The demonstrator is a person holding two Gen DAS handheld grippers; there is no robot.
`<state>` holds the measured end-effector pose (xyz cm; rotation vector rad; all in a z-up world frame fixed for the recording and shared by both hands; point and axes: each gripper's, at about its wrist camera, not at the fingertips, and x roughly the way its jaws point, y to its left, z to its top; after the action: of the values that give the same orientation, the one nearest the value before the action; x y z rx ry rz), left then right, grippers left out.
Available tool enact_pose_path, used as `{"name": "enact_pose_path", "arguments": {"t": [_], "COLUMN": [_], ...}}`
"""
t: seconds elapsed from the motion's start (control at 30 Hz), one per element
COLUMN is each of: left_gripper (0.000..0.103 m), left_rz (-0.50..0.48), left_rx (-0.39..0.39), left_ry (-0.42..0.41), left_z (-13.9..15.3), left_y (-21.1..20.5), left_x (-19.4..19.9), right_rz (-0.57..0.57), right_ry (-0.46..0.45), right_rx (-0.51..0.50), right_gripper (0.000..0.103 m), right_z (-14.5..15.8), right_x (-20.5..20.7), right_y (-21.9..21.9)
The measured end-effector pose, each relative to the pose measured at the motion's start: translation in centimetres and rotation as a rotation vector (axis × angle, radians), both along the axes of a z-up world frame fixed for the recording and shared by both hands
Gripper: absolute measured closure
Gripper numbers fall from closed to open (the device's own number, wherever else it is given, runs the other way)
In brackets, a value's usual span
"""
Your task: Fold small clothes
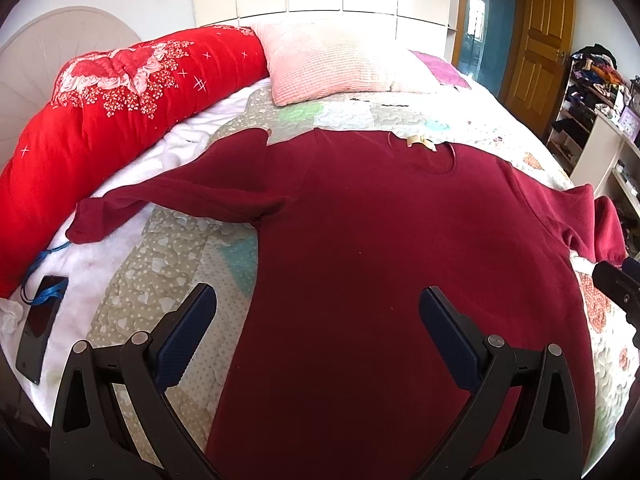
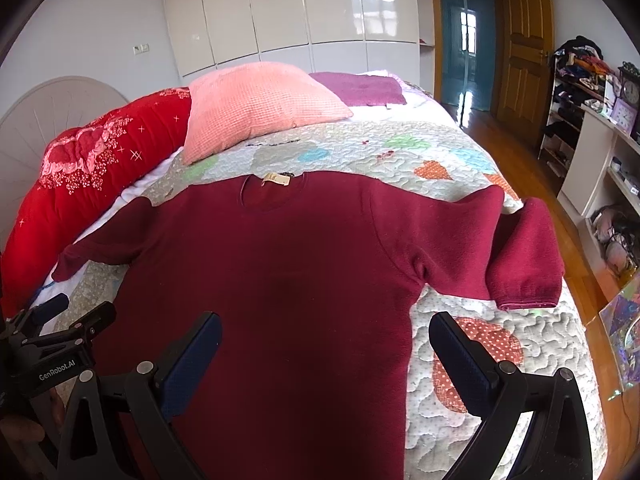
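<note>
A dark red long-sleeved sweater [image 1: 380,240] [image 2: 280,272] lies flat on the quilted bed, neck away from me, with a small tan label [image 1: 420,142] [image 2: 276,178] at the collar. Its left sleeve [image 1: 168,196] stretches out sideways. The right sleeve [image 2: 524,256] bends down over the bed's edge. My left gripper [image 1: 318,316] hovers open above the lower left body of the sweater, holding nothing. My right gripper [image 2: 325,336] is open over the lower right body, one finger above the quilt. The left gripper [image 2: 60,328] also shows at the left of the right wrist view.
A red floral duvet [image 1: 112,100] [image 2: 92,168] lies rolled along the left. A pink pillow [image 1: 336,64] [image 2: 260,108] and purple towel [image 2: 360,88] sit at the far end. A phone with blue lanyard [image 1: 38,336] rests near the left edge. Shelves [image 2: 600,128] and wooden floor lie to the right.
</note>
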<state>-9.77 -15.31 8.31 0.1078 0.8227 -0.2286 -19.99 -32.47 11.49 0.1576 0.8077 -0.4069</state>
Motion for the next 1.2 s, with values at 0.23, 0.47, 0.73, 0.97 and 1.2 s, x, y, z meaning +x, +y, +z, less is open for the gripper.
{"name": "enact_pose_path", "arguments": {"t": [0.23,0.47,0.73,0.97,1.2], "left_gripper": [0.001,0.001,0.001,0.001,0.001], "left_rz": [-0.004,0.024,0.037,0.059,0.105], "left_rx": [0.006,-0.008,-0.003,-0.022,-0.025], "left_ry": [0.006,0.022,0.029,0.044,0.063], "left_z": [-0.4,-0.8,-1.3,-1.7,-2.3], "left_y": [-0.2,0.6,0.9,1.7,3.4], "left_x": [0.5,1.6,2.7,4.0,5.8], "right_rz": [-0.013,-0.01,-0.012,-0.013,0.014], "right_ry": [0.019,0.045,0.056,0.072,0.089], "right_rx": [0.003,0.023,0.026,0.023,0.021], "right_gripper": [0.0,0.0,0.0,0.0,0.0], "right_z": [-0.8,-2.1,-3.3,-4.5,-6.0], "right_x": [1.1,2.8,4.6,6.5,9.2], "right_y": [-0.1,-0.2,0.1,0.6,1.6]}}
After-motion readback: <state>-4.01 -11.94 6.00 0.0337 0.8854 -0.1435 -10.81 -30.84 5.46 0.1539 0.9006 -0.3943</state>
